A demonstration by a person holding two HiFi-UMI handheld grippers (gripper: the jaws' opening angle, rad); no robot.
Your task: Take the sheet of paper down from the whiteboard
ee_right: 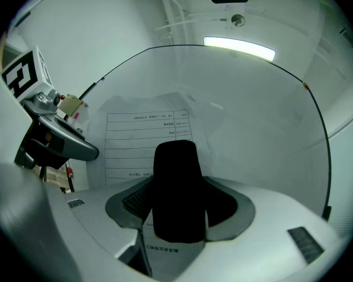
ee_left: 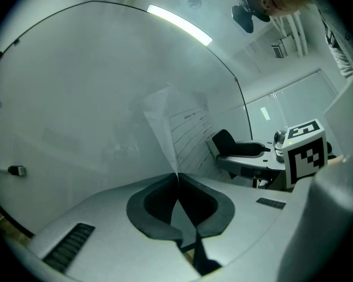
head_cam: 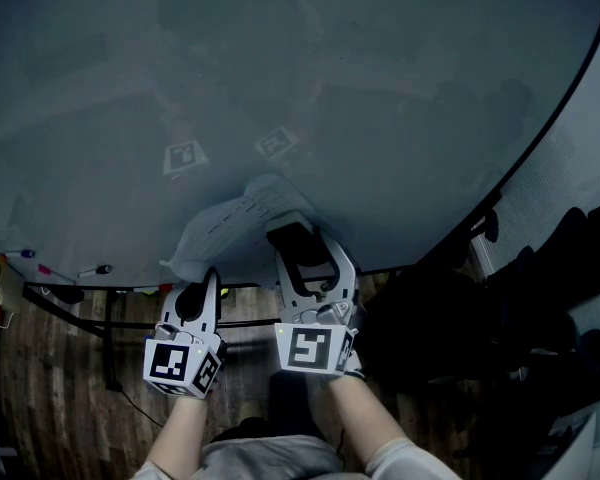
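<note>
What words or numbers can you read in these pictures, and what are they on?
Sheet of paper: printed lines in a table, too small and blurred to read.
Cubes on the left gripper and right gripper: black-and-white square patterns, no words.
Whiteboard: no writing that can be read.

Grey-white left tool, right tool, black pads, checkered marker cubes, pale sleeves

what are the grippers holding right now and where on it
The sheet of paper: the left gripper pinches it near its lower left corner, and the right gripper looks clamped on its bottom edge.
</note>
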